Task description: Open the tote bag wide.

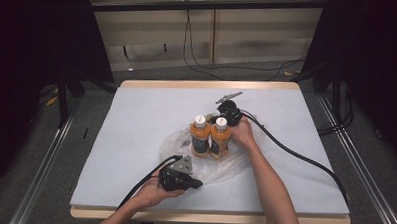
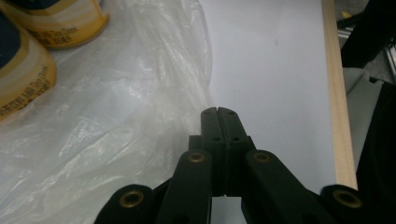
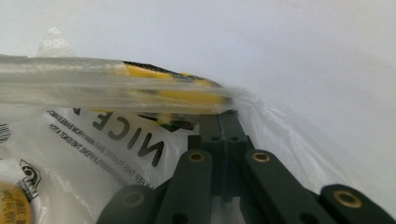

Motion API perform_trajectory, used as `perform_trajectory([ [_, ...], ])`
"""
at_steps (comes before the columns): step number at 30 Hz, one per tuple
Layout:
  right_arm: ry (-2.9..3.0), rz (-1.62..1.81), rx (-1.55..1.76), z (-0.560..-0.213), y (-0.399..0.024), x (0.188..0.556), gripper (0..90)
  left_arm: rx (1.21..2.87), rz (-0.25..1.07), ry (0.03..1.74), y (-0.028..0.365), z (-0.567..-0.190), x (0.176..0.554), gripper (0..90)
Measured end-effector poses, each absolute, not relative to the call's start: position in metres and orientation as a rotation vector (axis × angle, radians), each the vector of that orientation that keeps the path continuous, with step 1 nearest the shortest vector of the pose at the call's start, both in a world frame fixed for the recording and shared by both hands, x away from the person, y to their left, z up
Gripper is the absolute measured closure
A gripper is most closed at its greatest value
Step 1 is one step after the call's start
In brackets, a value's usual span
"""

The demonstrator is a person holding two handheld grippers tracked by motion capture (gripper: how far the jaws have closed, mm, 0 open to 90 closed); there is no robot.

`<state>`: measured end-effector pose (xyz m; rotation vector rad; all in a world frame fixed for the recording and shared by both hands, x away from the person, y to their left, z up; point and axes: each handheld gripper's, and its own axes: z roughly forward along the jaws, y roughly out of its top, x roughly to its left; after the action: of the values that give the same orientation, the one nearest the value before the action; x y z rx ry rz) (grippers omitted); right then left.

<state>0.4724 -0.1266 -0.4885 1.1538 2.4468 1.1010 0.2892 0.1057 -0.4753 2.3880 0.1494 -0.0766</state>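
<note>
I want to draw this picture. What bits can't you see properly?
- High view: the bottle labels are too small to read, and the person's hand hides part of the right tool.
- Left tool view: both bottles are cut off by the top and left edges.
- Right tool view: the right tool's tips sit behind the plastic bag's blurred rim, so a pinch cannot be told.

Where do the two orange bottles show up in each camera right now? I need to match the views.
High view: the two orange bottles stand upright side by side at table centre, on the clear plastic bag.
Left gripper view: their lower bodies sit in the top-left corner, on the bag.
Right gripper view: too close to tell; a yellow patch at the bottom-left edge may be one.
Shared landmark: the plastic bag.
</note>
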Motion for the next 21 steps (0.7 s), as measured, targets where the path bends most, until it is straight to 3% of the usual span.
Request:
perform_trajectory([
  [10,2.450,1.106,1.165,-0.486,-0.127,0.475,90.0,2.382,-0.085,0.188,0.106,-0.472,0.292,90.0],
  [21,2.456,1.235,1.093,-0.455,-0.140,0.453,90.0,2.224,-0.069,0.311,0.126,-0.451,0.305,89.5],
])
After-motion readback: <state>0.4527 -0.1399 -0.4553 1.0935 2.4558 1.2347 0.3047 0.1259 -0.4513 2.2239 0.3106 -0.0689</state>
